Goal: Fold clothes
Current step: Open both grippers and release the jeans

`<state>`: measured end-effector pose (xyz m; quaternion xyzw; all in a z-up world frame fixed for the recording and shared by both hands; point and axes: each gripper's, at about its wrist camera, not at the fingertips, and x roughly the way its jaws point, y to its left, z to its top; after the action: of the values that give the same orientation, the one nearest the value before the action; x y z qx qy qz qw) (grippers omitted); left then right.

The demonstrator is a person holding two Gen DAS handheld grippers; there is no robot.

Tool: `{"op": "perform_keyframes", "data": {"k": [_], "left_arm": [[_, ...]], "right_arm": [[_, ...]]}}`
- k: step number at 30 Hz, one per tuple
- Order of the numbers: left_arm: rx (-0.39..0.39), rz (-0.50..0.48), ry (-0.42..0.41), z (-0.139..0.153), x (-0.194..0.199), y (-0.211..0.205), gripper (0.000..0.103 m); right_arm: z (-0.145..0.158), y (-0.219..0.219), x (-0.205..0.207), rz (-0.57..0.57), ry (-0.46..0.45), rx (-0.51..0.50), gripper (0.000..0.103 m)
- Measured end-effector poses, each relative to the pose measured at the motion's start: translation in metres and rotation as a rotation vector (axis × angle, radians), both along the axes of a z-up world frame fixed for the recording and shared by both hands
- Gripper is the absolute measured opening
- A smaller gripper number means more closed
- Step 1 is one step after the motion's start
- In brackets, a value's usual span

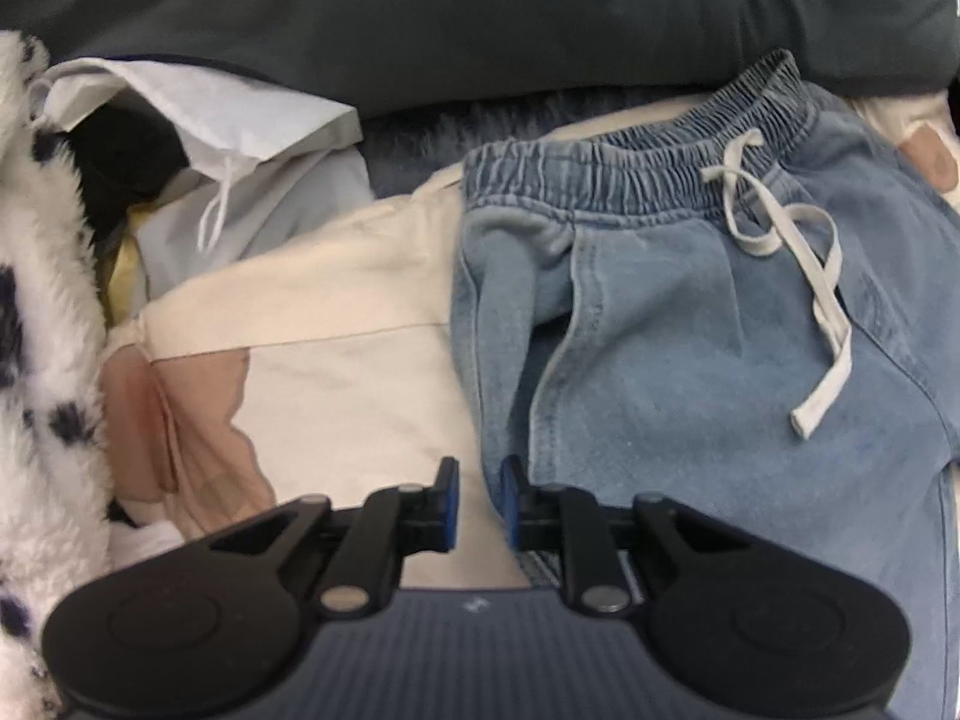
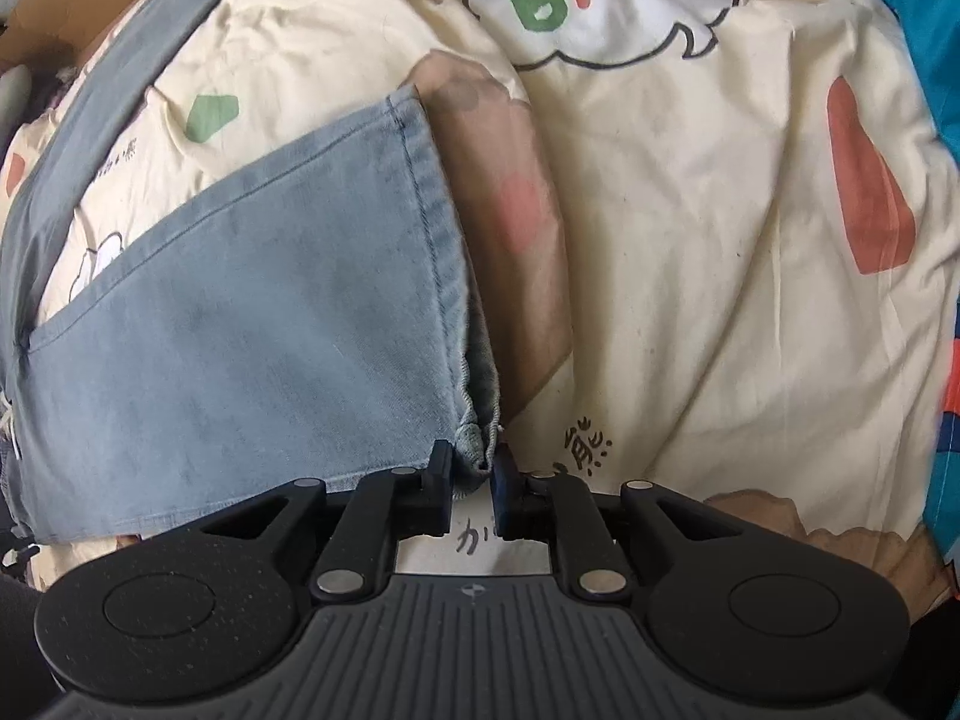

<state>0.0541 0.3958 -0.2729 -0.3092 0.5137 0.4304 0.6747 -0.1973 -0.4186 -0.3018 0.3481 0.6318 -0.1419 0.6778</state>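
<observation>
The right gripper [image 2: 471, 468] is pinching the light-blue denim drawstring trousers' [image 2: 240, 330] hem corner at lower centre; the left gripper [image 1: 480, 501] is gaping slightly beside their side seam, gripping nothing, and should be closing there before both are lifting evenly.

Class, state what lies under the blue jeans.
Under the jeans lies a cream printed quilt, showing around them. Whatever is directly beneath the denim is covered.

Light blue denim trousers [image 1: 690, 324] with off-white drawstring [image 1: 798, 264], cream quilt [image 2: 690, 252] printed with red, green and tan shapes, white fleece [image 1: 42, 324] with dark spots, dark grey pillow [image 1: 480, 18], black grippers with blue pads [image 1: 451, 498]
</observation>
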Motion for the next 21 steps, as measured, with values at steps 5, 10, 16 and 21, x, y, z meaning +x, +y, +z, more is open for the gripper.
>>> {"op": "perform_keyframes", "data": {"k": [5, 10, 16, 21], "left_arm": [[0.051, -0.021, -0.002, 0.016, 0.009, -0.008, 0.019], [0.090, -0.046, -0.014, 0.030, 0.028, -0.015, 0.026], [0.119, -0.141, -0.040, 0.046, 0.064, -0.035, 0.028], [0.115, -0.263, -0.086, 0.054, 0.102, -0.065, 0.028]], "right_arm": [[-0.004, -0.007, -0.008, 0.015, 0.028, 0.001, 0.015], [-0.003, -0.015, -0.009, -0.015, -0.015, 0.003, 0.017], [0.010, -0.027, 0.015, -0.028, -0.141, -0.027, 0.017], [0.017, -0.040, 0.043, -0.045, -0.223, -0.040, 0.017]]}}
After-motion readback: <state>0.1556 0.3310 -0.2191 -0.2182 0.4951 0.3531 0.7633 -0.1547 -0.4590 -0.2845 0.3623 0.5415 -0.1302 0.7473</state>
